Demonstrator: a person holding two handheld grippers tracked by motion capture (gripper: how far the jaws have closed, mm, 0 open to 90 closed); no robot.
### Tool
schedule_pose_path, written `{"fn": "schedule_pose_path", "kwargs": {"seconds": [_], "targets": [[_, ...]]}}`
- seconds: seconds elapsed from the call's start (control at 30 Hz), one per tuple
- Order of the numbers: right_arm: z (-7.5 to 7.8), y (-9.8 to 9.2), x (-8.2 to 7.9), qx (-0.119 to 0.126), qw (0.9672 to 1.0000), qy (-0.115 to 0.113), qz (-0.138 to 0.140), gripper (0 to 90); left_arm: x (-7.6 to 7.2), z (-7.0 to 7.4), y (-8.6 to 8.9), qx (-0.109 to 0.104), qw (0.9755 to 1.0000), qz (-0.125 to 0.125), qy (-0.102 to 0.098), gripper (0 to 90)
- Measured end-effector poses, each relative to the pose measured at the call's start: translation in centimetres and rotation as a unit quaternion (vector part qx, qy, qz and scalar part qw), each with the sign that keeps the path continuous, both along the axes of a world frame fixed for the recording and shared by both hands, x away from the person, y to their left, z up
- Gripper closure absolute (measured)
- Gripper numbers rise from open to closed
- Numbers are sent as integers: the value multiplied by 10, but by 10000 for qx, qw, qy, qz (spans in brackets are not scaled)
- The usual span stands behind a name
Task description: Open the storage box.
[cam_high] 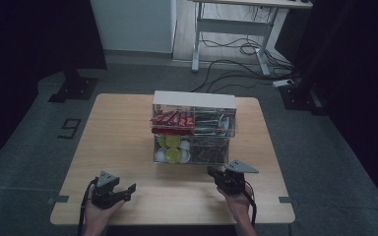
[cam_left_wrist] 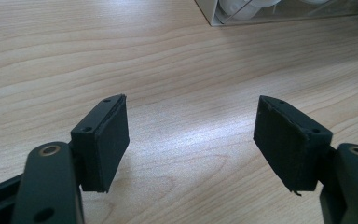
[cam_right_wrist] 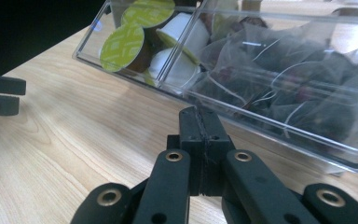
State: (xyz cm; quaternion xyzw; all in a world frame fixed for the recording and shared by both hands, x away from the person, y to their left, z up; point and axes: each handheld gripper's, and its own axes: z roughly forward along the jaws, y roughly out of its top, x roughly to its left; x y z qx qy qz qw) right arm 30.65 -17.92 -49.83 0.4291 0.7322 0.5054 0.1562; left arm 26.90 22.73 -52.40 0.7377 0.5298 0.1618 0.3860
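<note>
Two hands are resting at six o'clock on the table: left gripper spread empty, right gripper pressed together (nothing between), nearly touching the clear organizer at twelve o'clock. Approaching slowly seems wise.

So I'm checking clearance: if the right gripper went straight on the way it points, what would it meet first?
Probably the clear plastic organizer, at its lower drawer's front wall by the tea bags. The right gripper looks shut, just short of it.

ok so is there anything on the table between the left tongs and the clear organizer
No. In the left gripper view, bare wooden table runs from the open left tongs to the clear organizer; the high view agrees.
</note>
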Motion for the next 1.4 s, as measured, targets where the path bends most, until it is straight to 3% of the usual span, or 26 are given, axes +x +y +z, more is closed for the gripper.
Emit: {"fn": "schedule_pose_path", "kwargs": {"seconds": [0.4,0.83,1.4], "targets": [[-12,5,12,-69,9997,218,-1,893,1,-2,0,9,10000,5,32,269],[-15,2,17,-47,9996,270,-64,893,1,-3,1,27,10000,23,52,270],[-3,-5,13,162,9998,59,-104,892,2,-4,1,60,10000,44,60,273]]}}
